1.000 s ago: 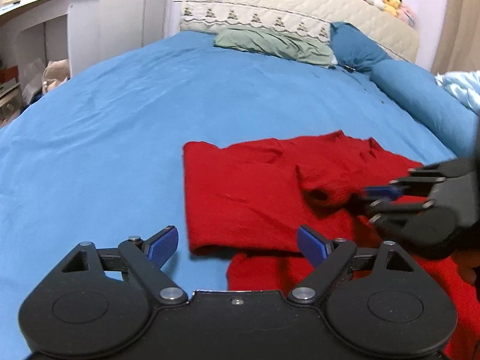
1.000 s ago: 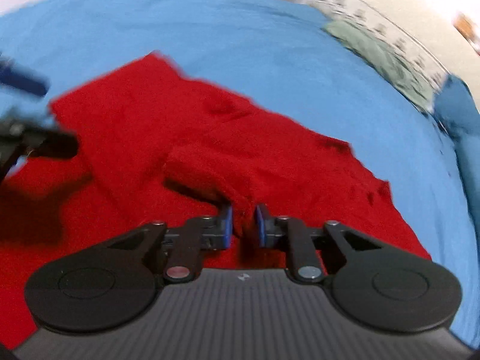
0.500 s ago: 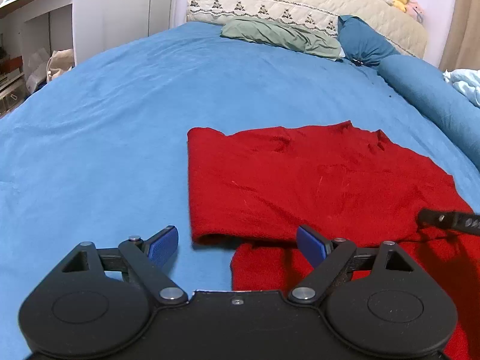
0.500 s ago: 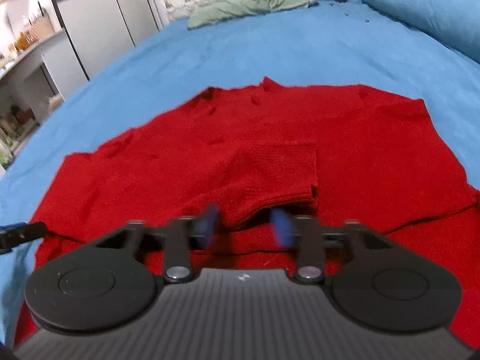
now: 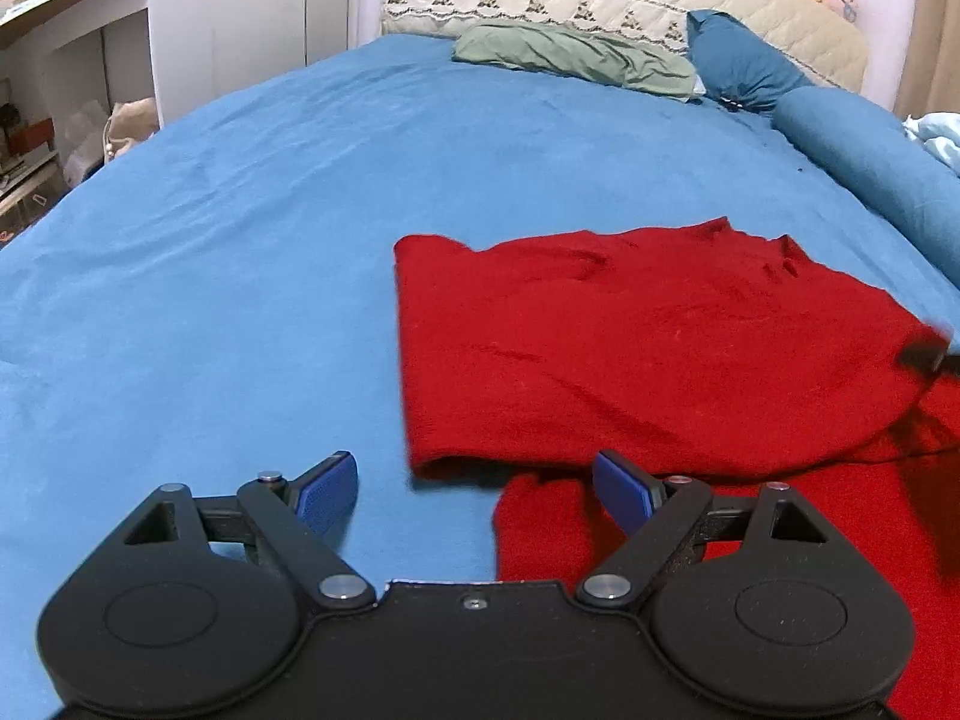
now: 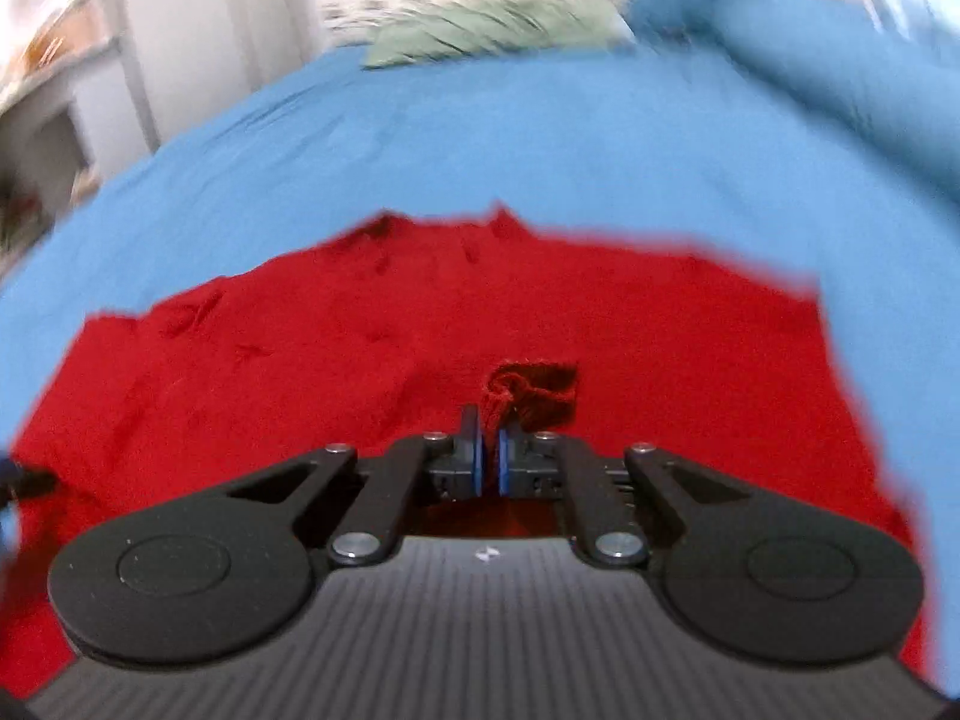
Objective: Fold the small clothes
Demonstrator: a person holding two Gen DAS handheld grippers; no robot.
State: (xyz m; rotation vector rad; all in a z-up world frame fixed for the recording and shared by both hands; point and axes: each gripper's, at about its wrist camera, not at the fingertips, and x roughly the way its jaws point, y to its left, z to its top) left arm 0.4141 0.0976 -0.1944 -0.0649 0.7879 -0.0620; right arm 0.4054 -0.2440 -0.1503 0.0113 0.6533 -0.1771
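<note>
A red knit sweater (image 5: 648, 348) lies spread on the blue bed, its left side folded over the body. My left gripper (image 5: 477, 489) is open and empty, low over the sheet at the sweater's near left edge; its right finger is above a red sleeve end (image 5: 540, 528). In the right wrist view the sweater (image 6: 360, 348) fills the middle. My right gripper (image 6: 491, 459) is shut on the cuff of the red sleeve (image 6: 531, 393), bunched between the blue pads. The view is motion-blurred.
Blue bedsheet (image 5: 210, 276) stretches left and far. A green pillow (image 5: 570, 54), a dark blue pillow (image 5: 744, 66) and a blue bolster (image 5: 864, 162) lie by the quilted headboard. White shelves (image 5: 72, 72) stand off the bed's left side.
My right gripper opened half a second ago, then closed on the sleeve cuff and is moving fast. It has left the left wrist view almost fully. My left gripper has stayed open.
</note>
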